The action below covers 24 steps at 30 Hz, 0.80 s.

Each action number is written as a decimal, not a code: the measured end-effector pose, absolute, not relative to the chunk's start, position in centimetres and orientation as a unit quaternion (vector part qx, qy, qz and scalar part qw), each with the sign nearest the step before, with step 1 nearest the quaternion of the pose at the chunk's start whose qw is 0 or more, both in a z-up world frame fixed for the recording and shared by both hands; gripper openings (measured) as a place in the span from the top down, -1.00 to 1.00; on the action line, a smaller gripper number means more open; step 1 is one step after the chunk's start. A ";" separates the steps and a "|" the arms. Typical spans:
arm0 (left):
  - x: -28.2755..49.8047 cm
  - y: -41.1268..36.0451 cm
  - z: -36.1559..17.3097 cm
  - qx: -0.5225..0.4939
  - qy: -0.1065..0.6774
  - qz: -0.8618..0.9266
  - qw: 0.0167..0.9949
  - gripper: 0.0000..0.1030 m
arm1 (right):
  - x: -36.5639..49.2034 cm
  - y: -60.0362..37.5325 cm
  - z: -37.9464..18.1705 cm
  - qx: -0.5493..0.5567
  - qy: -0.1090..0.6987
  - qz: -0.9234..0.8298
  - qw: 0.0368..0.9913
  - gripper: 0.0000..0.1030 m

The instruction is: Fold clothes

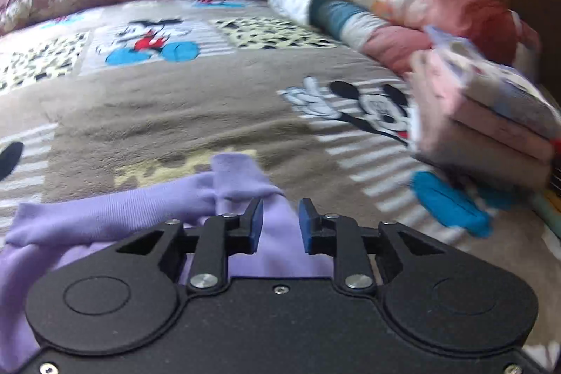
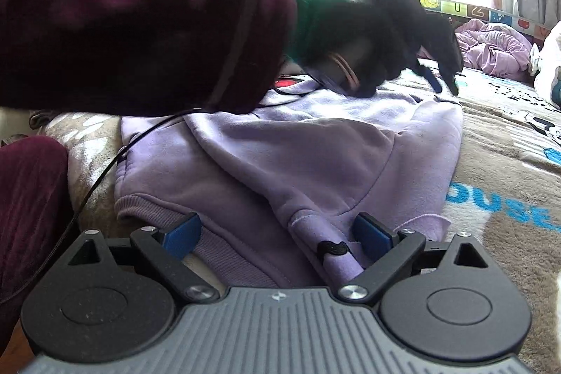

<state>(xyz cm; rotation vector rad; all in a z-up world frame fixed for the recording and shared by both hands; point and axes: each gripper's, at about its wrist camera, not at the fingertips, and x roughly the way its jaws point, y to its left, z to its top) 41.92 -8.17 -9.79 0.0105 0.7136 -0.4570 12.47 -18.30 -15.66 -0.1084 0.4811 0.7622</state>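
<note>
- Left wrist view: left gripper jaws part open, holding nothing, over the bunched purple hoodie on the blanket; folded clothes stacked at right.
- Right wrist view: right gripper wide open, empty, at the hoodie's cuff; the hoodie lies partly folded, unfinished.

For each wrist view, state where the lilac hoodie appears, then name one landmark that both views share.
Left wrist view: the lilac hoodie lies bunched at the lower left, under and behind the open left gripper.
Right wrist view: the hoodie fills the centre, ahead of the open right gripper.
Shared landmark: the cartoon-mouse blanket.
</note>
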 end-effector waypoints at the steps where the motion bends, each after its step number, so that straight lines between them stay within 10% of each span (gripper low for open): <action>1: 41.9 -8.5 -10.6 0.015 0.359 -0.214 0.908 0.60 | 12.5 -18.3 -15.7 -0.052 0.232 0.368 0.899 -0.83; 8: 42.2 -8.2 -12.0 -0.013 0.398 -0.193 0.897 0.31 | 12.6 -18.2 -15.8 -0.058 0.232 0.368 0.899 -0.88; 11: 39.5 -6.2 -9.2 -0.059 0.364 -0.204 0.907 -0.40 | 12.4 -18.0 -15.9 -0.067 0.229 0.367 0.899 -0.92; 24: 21.9 7.3 -6.5 -0.238 0.326 -0.131 0.906 -0.64 | 8.6 -17.9 -14.5 -0.113 0.183 0.337 0.916 -0.65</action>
